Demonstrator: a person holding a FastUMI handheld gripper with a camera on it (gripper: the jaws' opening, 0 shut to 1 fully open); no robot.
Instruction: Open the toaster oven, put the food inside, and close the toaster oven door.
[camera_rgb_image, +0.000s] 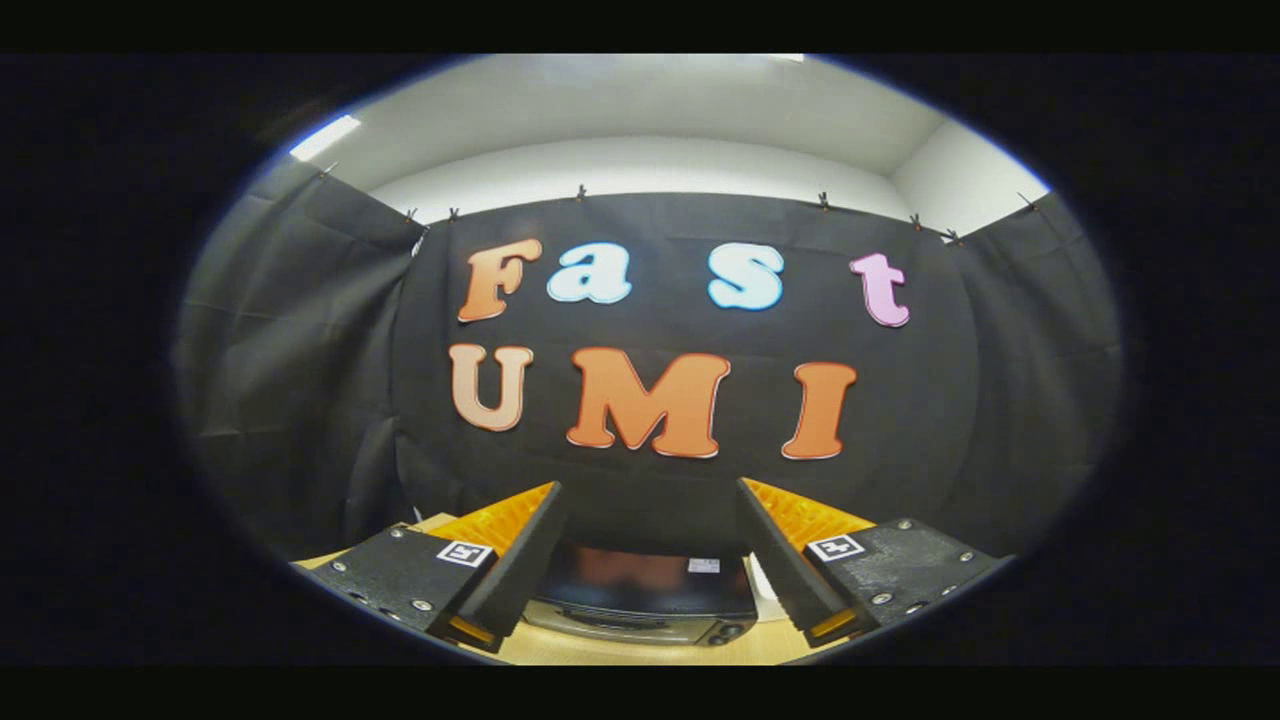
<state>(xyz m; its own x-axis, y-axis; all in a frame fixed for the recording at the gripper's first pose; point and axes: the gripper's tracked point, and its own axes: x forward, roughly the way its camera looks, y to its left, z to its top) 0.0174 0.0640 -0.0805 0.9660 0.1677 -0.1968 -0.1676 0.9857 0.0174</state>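
Observation:
The toaster oven (640, 595) sits low on the wooden table, seen from above between and beyond my two fingers. Its dark glossy top faces me and a strip of its silver front with knobs shows at its lower right. My gripper (648, 490) is held high above the oven, pointing at the booth's black wall. Its fingers stand wide apart with nothing between them. I cannot tell from this angle whether the oven door is open or closed. Something white (762, 592) peeks out beside the oven's right side, mostly hidden by the right finger.
The wooden table (640, 650) shows below the oven and at the left behind the left finger. Black cloth walls close the booth at the back and on both sides.

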